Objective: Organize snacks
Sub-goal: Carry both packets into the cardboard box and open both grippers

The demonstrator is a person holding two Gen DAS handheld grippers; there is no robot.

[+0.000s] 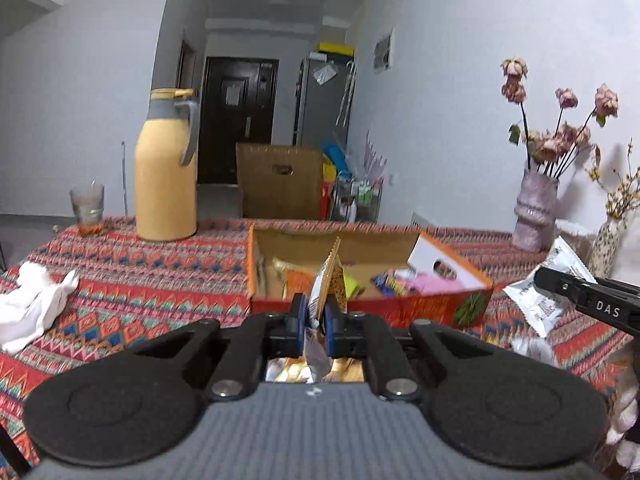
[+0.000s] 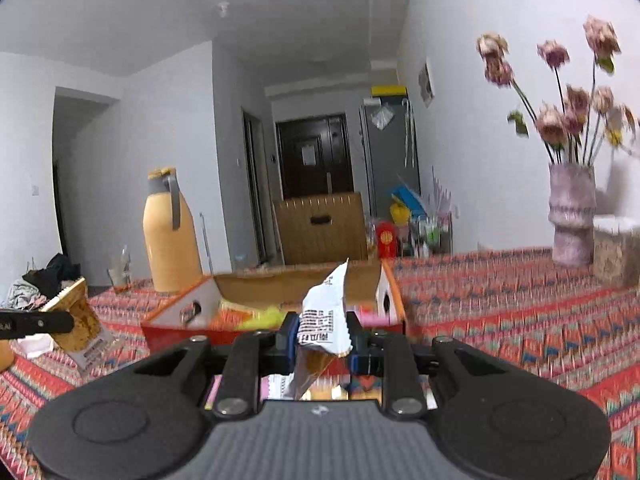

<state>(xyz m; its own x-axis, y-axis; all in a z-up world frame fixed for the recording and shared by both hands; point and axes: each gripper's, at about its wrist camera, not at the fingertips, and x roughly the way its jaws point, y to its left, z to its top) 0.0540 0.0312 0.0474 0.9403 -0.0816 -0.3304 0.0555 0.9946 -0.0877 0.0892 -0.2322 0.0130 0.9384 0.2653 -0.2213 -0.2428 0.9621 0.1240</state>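
My left gripper [image 1: 315,322] is shut on an orange and white snack packet [image 1: 330,280], held upright above the patterned tablecloth just in front of an open orange cardboard box [image 1: 424,304]. Several colourful snacks lie inside that box. My right gripper [image 2: 322,338] is shut on a white snack packet [image 2: 326,312] with black print, also raised before the same box [image 2: 168,330]. In the left wrist view the right gripper's black finger [image 1: 588,300] shows at the right edge with the white packet [image 1: 540,300]. The left gripper with the orange packet [image 2: 80,320] appears at the left edge of the right wrist view.
A tall yellow jug [image 1: 166,168] and a glass [image 1: 87,208] stand at the back left of the table. A white cloth [image 1: 36,304] lies on the left. A vase of dried flowers [image 1: 534,208] stands at the back right. More packets lie under both grippers.
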